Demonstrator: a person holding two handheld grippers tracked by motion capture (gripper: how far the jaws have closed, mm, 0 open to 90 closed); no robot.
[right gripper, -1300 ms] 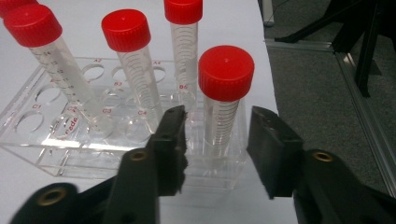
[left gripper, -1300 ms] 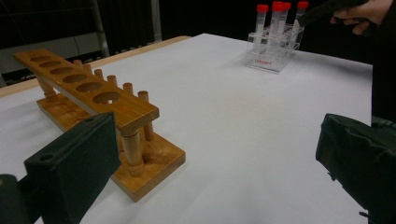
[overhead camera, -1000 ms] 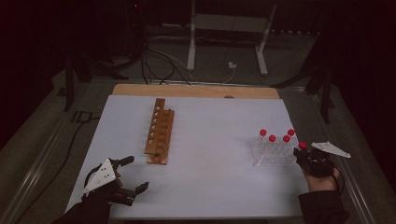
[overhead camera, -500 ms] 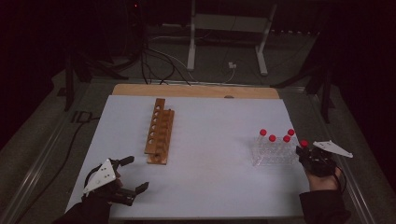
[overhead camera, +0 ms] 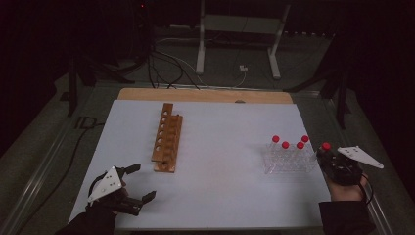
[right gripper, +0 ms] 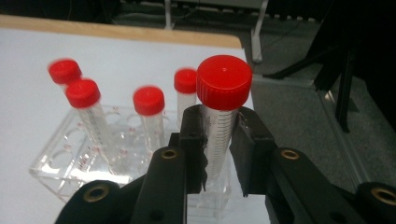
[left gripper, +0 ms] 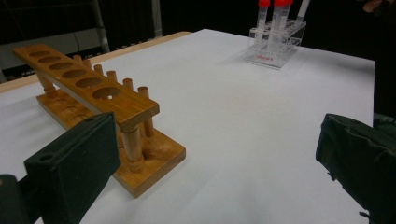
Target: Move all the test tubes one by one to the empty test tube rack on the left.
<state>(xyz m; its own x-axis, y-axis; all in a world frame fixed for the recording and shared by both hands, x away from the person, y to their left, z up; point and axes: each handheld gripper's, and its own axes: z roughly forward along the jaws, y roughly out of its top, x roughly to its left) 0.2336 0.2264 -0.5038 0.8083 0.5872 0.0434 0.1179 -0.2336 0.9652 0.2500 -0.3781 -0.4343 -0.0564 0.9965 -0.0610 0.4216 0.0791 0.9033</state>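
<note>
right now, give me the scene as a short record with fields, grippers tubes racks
right gripper: shut on a red-capped tube, at the right end of the clear rack
tubes in clear rack: four, red caps, upright
left gripper: open, holding nothing, near the table's front left corner
wooden rack: no tubes in it, left of centre

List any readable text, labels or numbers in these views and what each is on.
Small red print on the front of the clear plastic tube rack: too blurred to read.
Black graduation marks on the red-capped clear tube in the right hand-held gripper: no numerals legible.
Light wooden tube rack: no text.
</note>
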